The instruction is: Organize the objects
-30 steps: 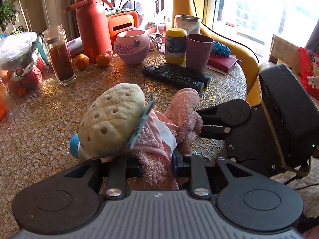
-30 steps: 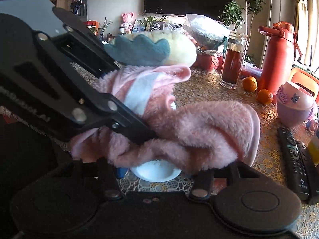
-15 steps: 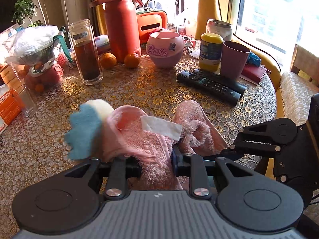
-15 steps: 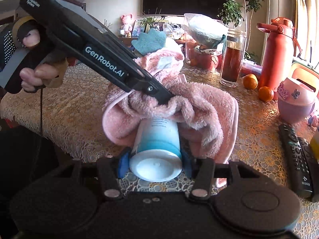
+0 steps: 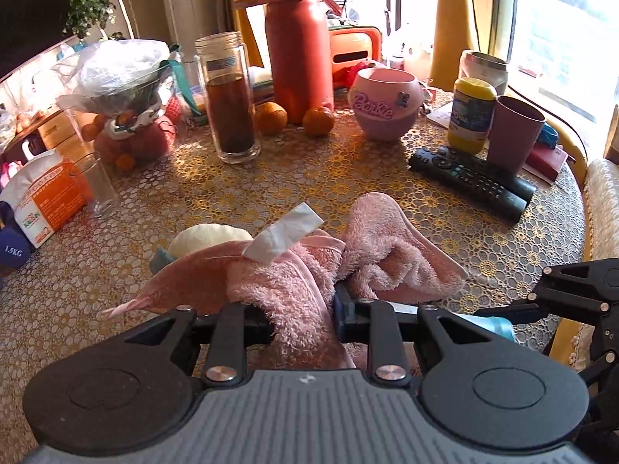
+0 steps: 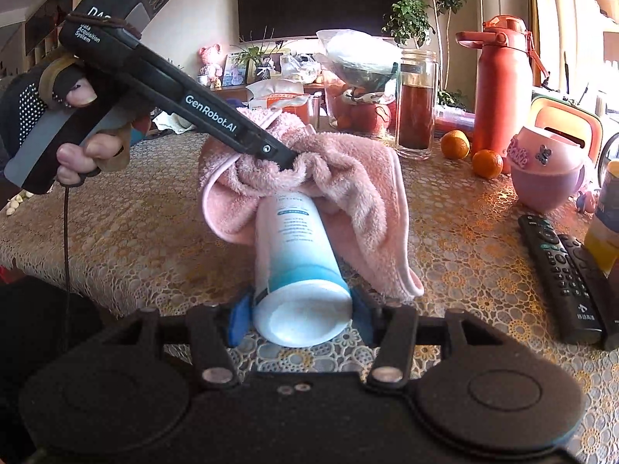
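A fluffy pink towel [image 5: 294,282] with a white label lies bunched on the table near its front edge. My left gripper [image 5: 300,309] is shut on a fold of it; it also shows in the right wrist view [image 6: 288,160], pinching the towel [image 6: 348,166]. My right gripper [image 6: 301,319] is shut on the base of a white and blue bottle [image 6: 296,255] that lies on its side, its far end under the towel. A cream and blue plush toy [image 5: 205,236] peeks out behind the towel on the left.
The table [image 5: 317,178] carries a red thermos [image 5: 298,46], a glass jar of brown liquid [image 5: 230,100], two oranges [image 5: 271,118], a pink Barbie bowl [image 5: 385,104], a yellow-lidded jar [image 5: 470,116], a purple cup [image 5: 512,131], two remotes [image 5: 468,179], an empty glass [image 5: 96,185] and an orange box [image 5: 42,201].
The towel and plush toy have come down from the air onto the table. The bottle, earlier covered by the towel, now shows along most of its length in my right gripper.
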